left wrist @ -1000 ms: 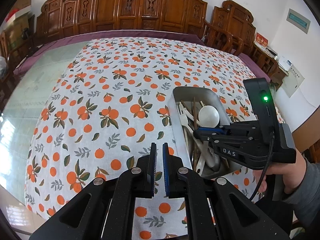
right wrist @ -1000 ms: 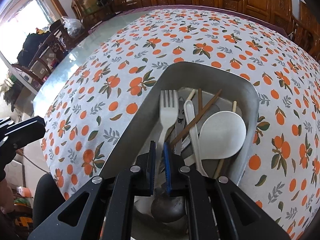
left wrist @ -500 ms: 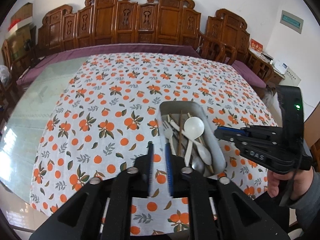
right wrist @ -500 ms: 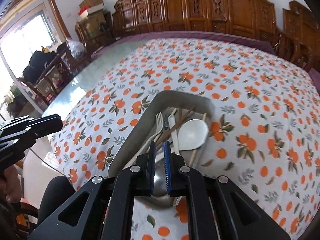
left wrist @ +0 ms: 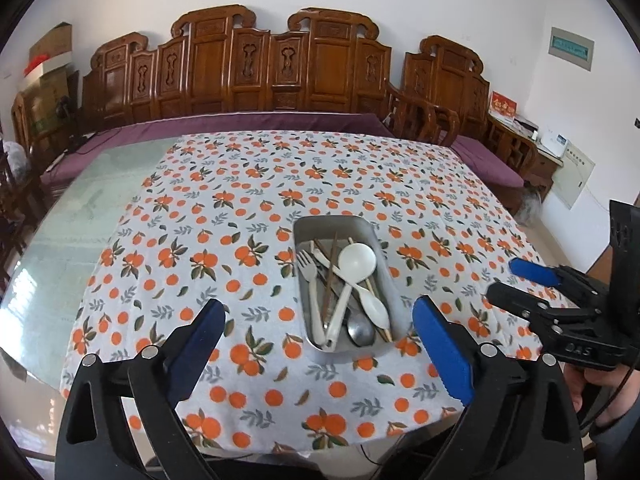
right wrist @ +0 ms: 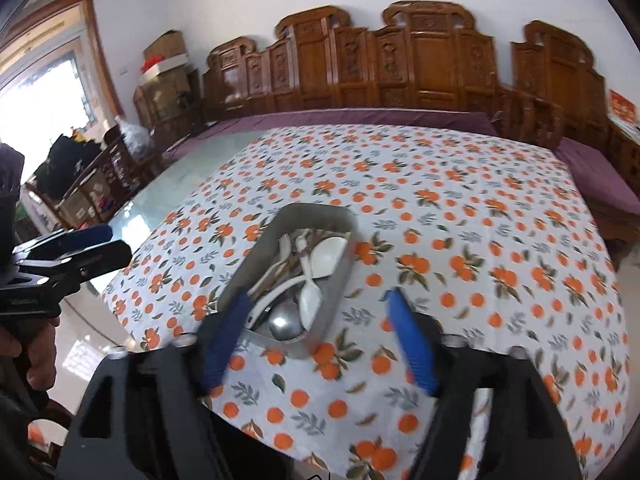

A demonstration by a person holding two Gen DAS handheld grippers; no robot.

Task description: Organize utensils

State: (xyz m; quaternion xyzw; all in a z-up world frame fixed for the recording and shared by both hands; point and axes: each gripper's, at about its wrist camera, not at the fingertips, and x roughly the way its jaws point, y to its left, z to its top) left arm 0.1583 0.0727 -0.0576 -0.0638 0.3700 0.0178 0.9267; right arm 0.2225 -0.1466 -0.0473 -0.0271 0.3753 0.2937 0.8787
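Table [left wrist: 100, 208]: a cloth [left wrist: 248, 184] printed with oranges covers most of it, ahead of both grippers.
Tray [left wrist: 306, 226]: steel, lying ahead of the left gripper [left wrist: 320, 356], a likely collecting bin.
Utensils: fork [left wrist: 308, 270], ladle [left wrist: 356, 262], spoon [left wrist: 360, 330] and chopsticks [left wrist: 330, 264] are heaped inside.
Grippers: left and right gripper [right wrist: 320, 340] have just been opening; both gape empty, seemingly clear of the tray.

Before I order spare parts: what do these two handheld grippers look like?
Both are matte black with blue finger pads and silver screws. The left gripper shows ribbed pads. The right gripper carries white lettering, a black cable, and a grey sleeve behind it.
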